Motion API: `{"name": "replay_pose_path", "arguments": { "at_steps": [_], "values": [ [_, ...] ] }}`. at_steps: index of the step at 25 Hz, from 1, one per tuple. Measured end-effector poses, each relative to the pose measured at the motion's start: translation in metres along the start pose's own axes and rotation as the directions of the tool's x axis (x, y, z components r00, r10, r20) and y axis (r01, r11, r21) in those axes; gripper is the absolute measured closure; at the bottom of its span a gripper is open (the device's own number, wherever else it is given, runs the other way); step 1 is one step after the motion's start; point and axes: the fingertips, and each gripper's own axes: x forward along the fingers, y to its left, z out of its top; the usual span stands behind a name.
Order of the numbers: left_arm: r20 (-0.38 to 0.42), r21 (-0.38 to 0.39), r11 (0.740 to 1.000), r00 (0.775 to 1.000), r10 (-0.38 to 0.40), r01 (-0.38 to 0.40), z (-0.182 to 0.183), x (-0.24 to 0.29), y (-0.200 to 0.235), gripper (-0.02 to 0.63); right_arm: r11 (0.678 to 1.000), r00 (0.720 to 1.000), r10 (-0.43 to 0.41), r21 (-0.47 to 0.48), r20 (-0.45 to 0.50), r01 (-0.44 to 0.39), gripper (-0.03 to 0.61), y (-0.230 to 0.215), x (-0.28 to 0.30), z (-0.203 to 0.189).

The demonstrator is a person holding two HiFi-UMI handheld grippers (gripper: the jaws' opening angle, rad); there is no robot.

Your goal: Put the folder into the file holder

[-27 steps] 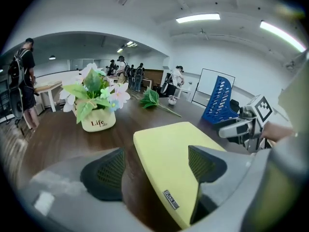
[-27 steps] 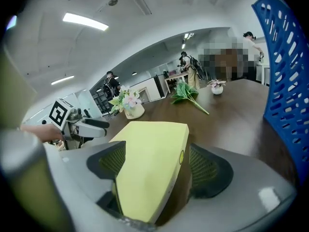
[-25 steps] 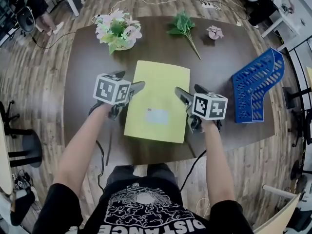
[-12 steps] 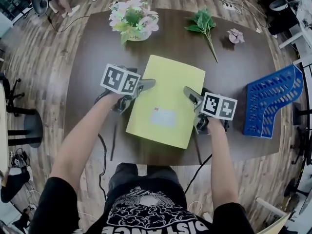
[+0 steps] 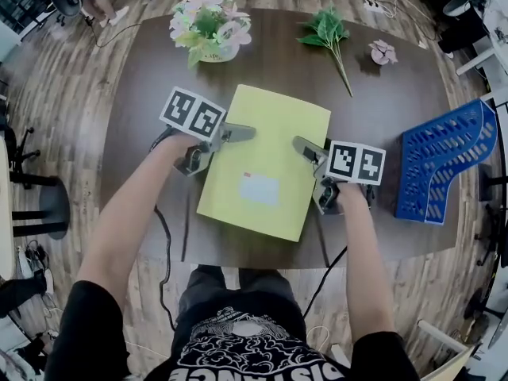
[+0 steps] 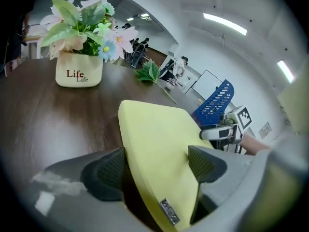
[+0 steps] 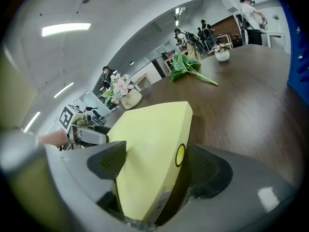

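Note:
A thick yellow folder (image 5: 266, 157) sits in the middle of the dark table (image 5: 143, 78). My left gripper (image 5: 238, 133) is shut on its left edge, one pad on the cover and one underneath (image 6: 154, 139). My right gripper (image 5: 305, 149) is shut on the right edge, where the folder's spine (image 7: 179, 154) with a round hole sits between the pads. The blue perforated file holder (image 5: 440, 161) lies on its side at the table's right end, well apart from the folder, and also shows in the left gripper view (image 6: 212, 105).
A pot of flowers (image 5: 208, 26) stands at the table's far left. A green leafy sprig (image 5: 329, 34) and a small pink flower (image 5: 383, 52) lie at the far side. Cables run over the front edge of the table. Office chairs and people are beyond the table.
Both grippers have moved inward over the folder's side edges and now grip it. The folder has turned slightly, and the head view has shifted.

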Motion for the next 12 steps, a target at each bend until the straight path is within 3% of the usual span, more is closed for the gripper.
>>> {"name": "replay_pose_path", "arguments": {
  "at_steps": [12],
  "values": [
    [0.010,-0.046,0.998,0.999,0.043,-0.043,0.0057,0.0025,-0.0006,0.212,0.999,0.998,-0.037,-0.017,-0.041,0.036,0.202,-0.0047,0.0001,-0.0012]
  ]
}}
